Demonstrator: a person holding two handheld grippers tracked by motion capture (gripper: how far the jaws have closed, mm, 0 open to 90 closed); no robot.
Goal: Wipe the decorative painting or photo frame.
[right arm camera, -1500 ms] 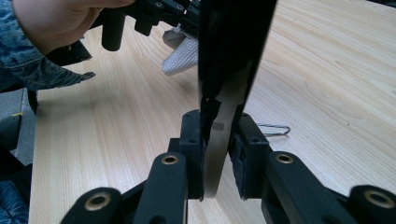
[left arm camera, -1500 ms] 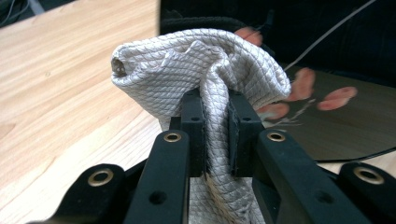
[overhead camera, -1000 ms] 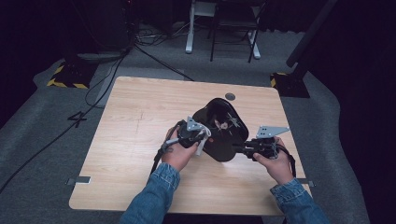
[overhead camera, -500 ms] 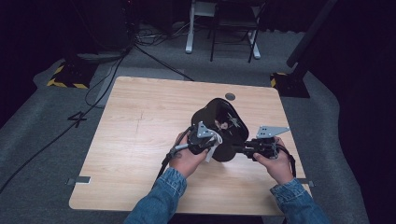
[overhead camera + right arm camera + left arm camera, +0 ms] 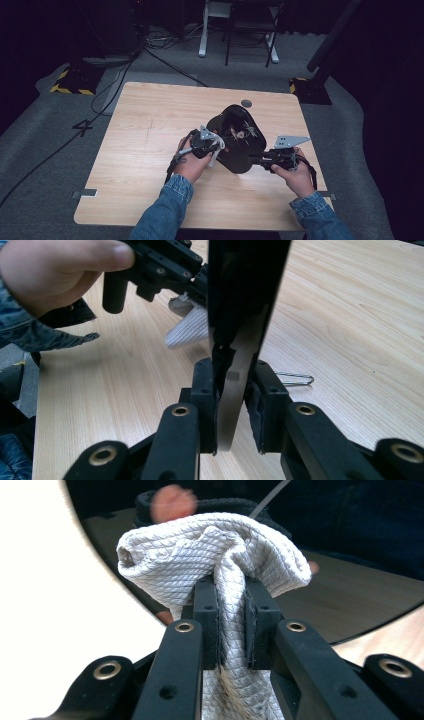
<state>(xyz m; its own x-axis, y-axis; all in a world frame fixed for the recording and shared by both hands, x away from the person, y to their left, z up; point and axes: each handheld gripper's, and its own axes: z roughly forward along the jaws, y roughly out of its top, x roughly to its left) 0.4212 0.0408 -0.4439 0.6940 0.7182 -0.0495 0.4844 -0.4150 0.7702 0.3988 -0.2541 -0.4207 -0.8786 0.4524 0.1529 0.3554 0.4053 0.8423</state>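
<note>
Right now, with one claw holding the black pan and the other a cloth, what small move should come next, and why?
Probably rub the white cloth, pinched in the left claw, across the black pan. The right claw clamps the pan's handle to steady it, and the cloth already sits at the pan's edge.

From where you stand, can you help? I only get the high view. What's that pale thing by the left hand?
Observer: A white cloth, bunched and pinched between the left gripper jaws.
Operator: Is it touching the black pan?
Observer: It is right up against the glossy pan, whose surface reflects it.
Operator: And the right hand?
Observer: The right gripper clamps the pan's handle.
Operator: Anything else there?
Observer: A wire clip lies on the table beside it.
</note>
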